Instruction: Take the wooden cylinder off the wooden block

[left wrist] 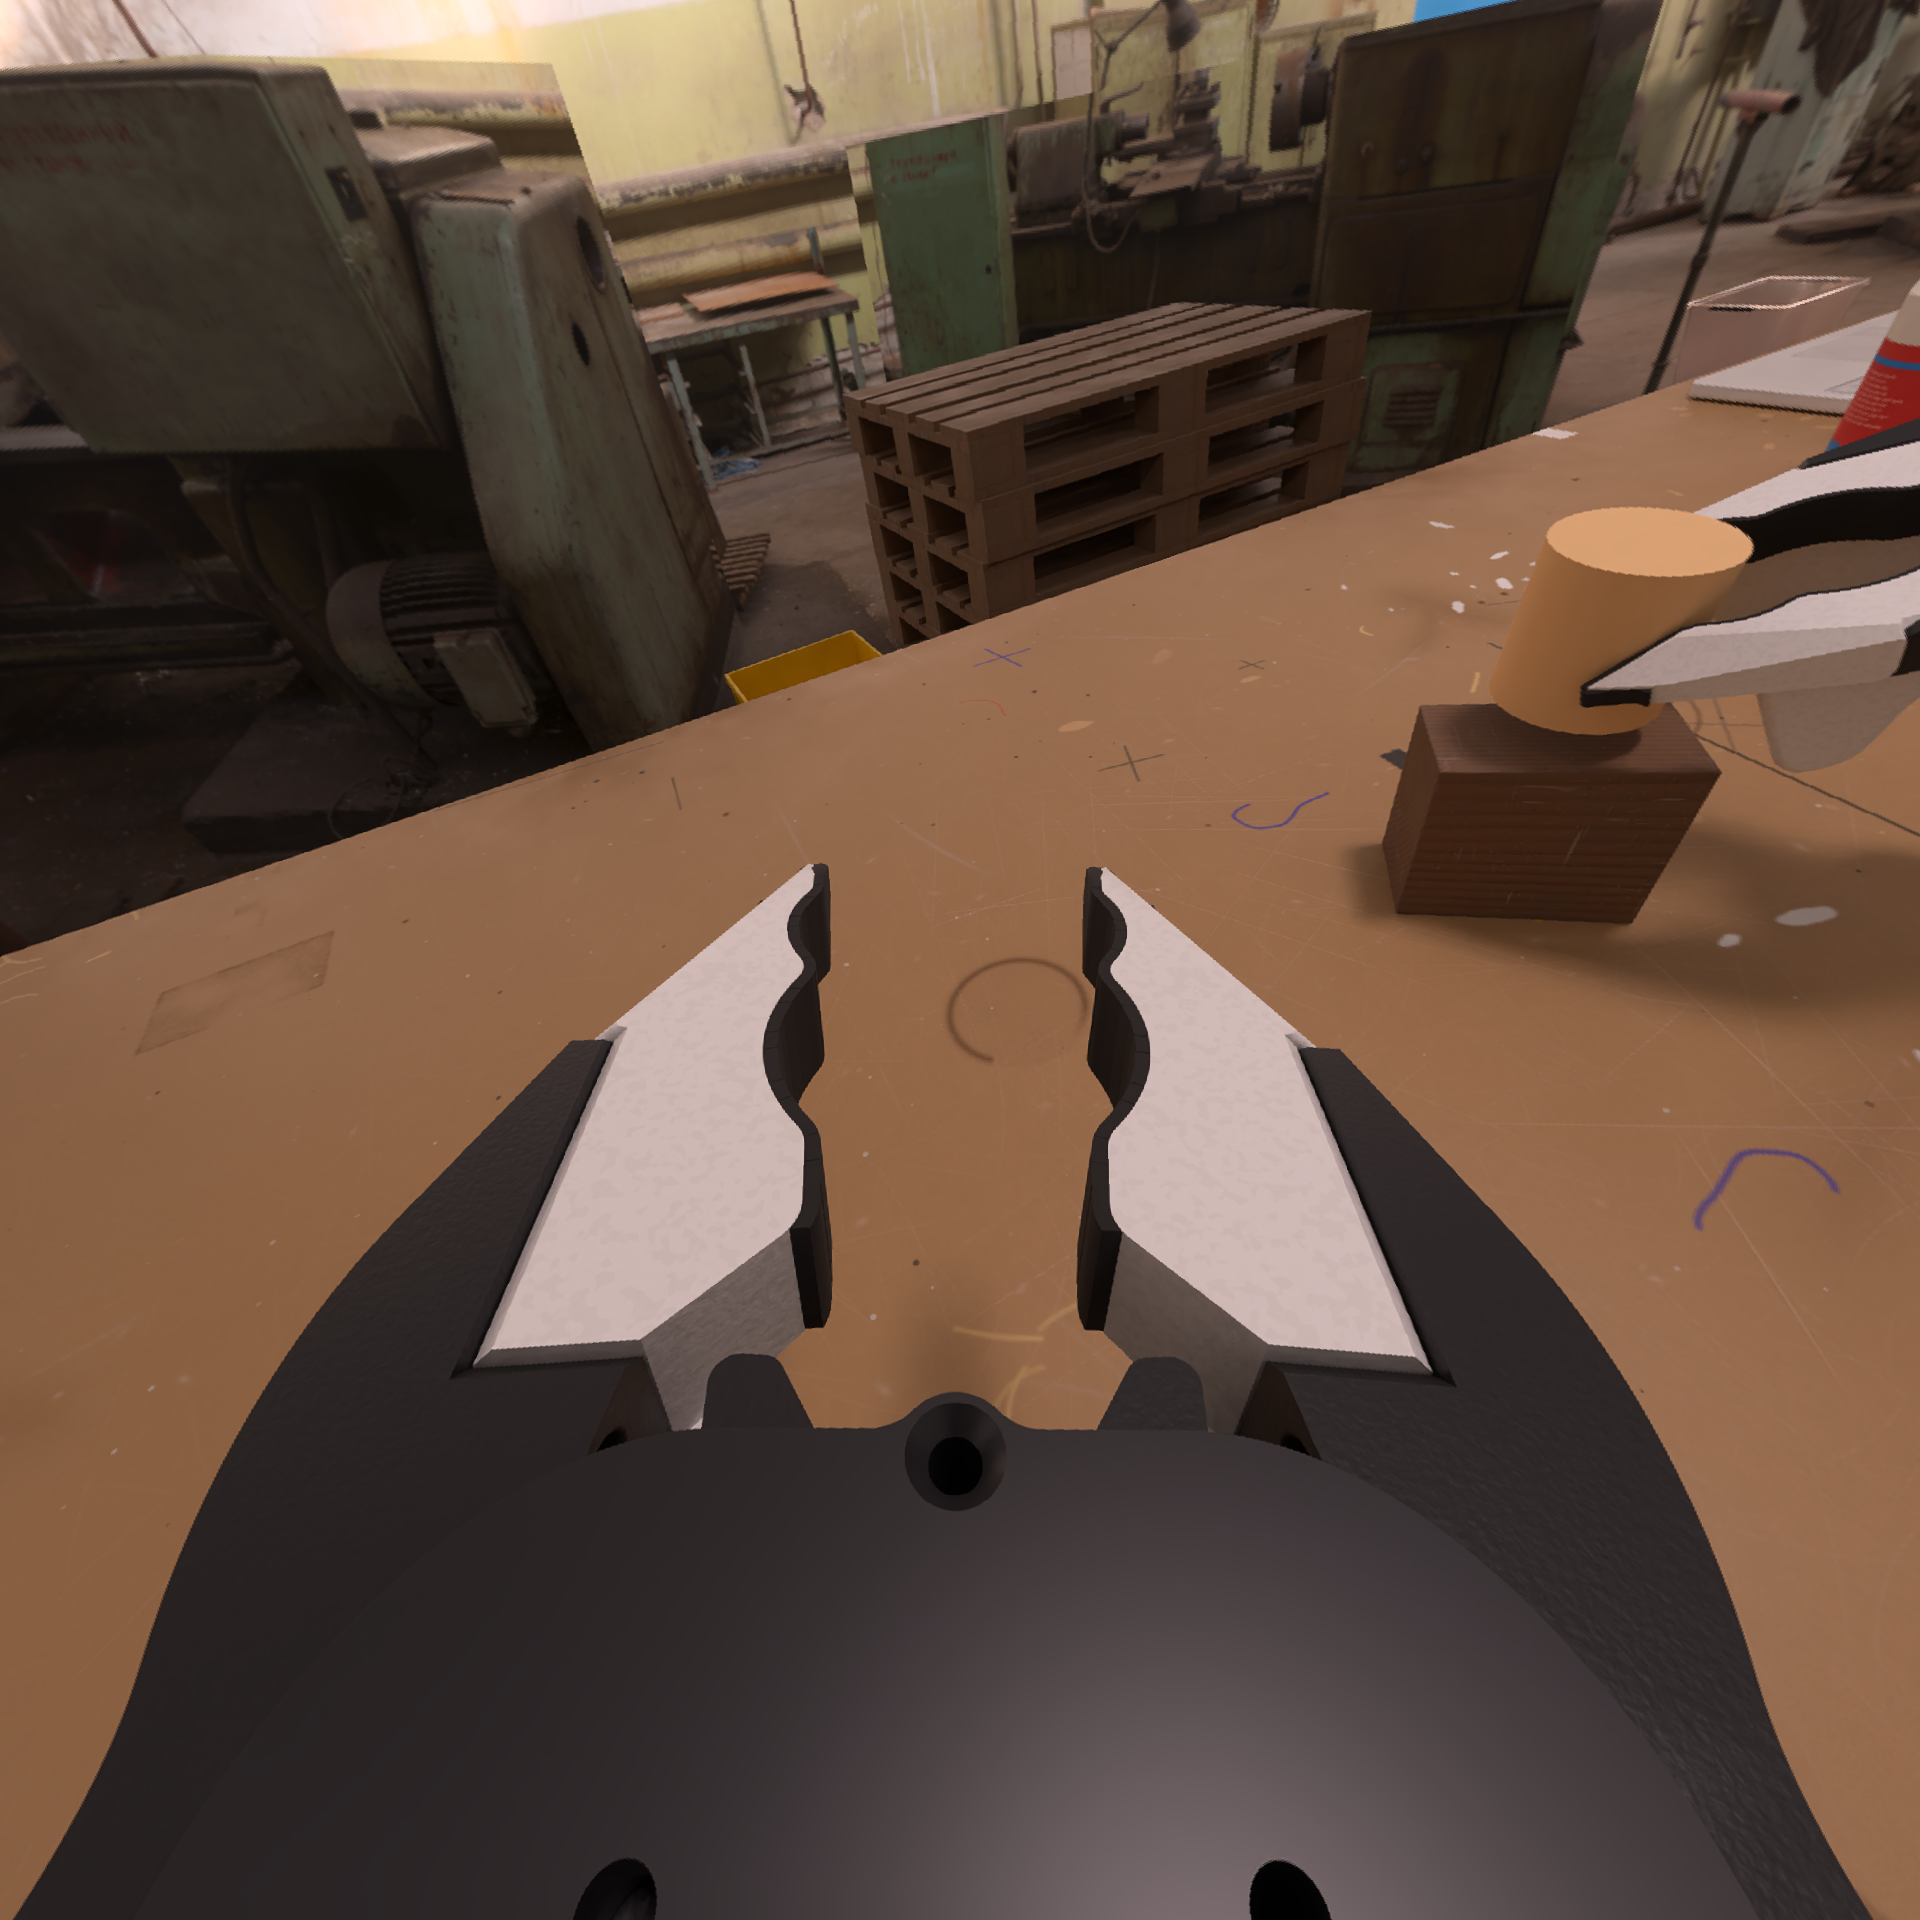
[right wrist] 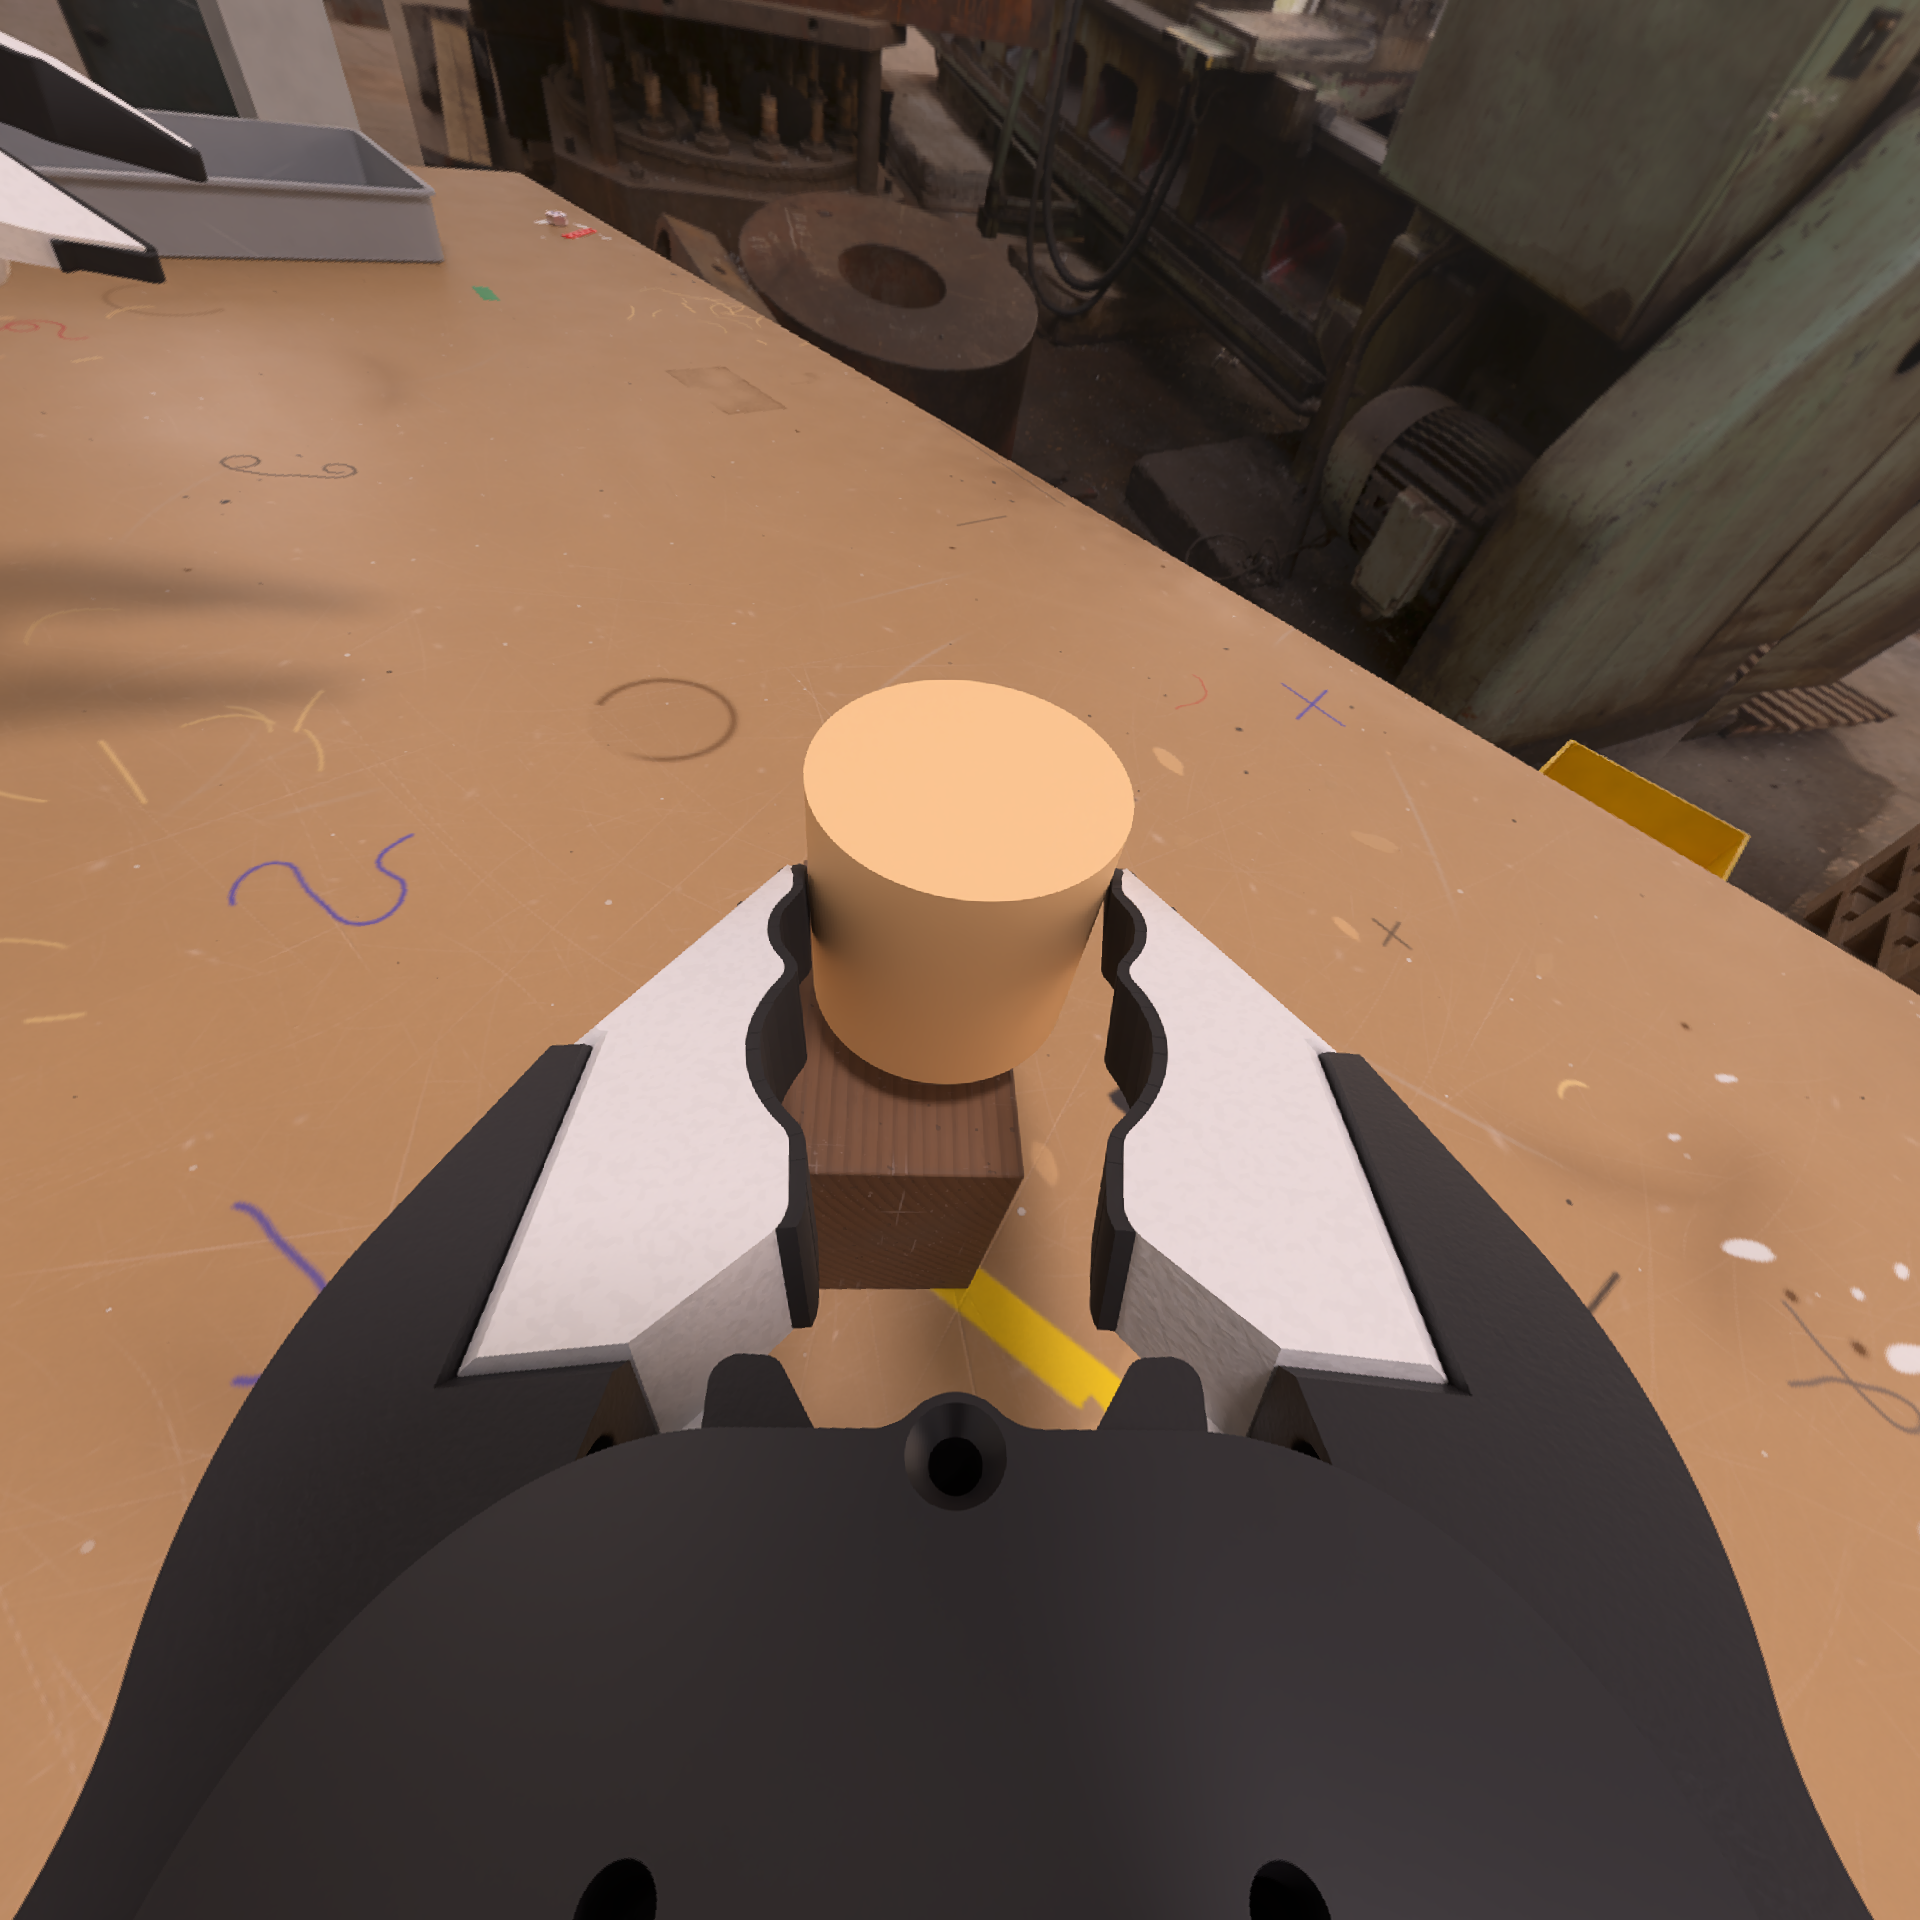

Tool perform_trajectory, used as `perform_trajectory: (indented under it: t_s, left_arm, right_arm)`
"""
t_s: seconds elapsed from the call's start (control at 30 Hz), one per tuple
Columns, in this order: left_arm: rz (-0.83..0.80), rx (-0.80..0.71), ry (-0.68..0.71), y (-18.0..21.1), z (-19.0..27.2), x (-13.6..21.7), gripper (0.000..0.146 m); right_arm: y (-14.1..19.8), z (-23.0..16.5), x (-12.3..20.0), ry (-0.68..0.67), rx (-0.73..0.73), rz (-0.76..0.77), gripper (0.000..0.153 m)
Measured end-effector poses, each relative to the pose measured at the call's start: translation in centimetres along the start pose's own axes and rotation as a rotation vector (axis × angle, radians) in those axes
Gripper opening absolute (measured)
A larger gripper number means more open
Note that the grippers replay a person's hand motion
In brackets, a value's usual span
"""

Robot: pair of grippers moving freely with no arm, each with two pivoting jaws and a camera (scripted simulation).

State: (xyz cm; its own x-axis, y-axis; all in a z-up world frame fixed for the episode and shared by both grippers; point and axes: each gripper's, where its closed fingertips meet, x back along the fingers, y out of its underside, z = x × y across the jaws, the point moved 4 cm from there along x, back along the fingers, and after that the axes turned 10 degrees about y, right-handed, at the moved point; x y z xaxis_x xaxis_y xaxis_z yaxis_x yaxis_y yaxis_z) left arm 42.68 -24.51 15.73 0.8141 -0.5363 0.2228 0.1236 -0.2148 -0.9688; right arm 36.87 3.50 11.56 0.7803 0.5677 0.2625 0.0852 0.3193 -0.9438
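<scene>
A light wooden cylinder sits tilted on a dark brown wooden block on the tan table. My right gripper is shut on the cylinder, one fingertip on each side of it. In the left wrist view the cylinder leans over the block at the far right, with its lower edge at the block's top and the right gripper around it. My left gripper is open and empty over bare table, to the left of the block. It also shows in the right wrist view at the top left.
A grey tray stands at the far left of the table. A red and white container and a flat white slab stand beyond the block. A yellow bin sits below the table's far edge. A yellow strip lies beside the block.
</scene>
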Motion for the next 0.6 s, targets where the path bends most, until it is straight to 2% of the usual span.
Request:
perform_trajectory:
  t_s: [0.23,0.43,0.6]
  left_arm:
    - [0.008,0.037,-0.033,0.4,-0.9,-0.1,0.051]
    - [0.006,0.064,-0.027,0.8,-1.0,-0.5,0.069]
    - [0.005,0.094,-0.009,1.1,-0.7,-0.9,0.074]
  right_arm:
    - [-0.2,-0.5,0.1,-0.004,0.024,0.001,0.057]
    - [-0.2,-0.7,0.1,-0.028,0.005,-0.006,0.057]
    - [-0.5,-0.8,0.3,-0.046,-0.011,0.009,0.057]
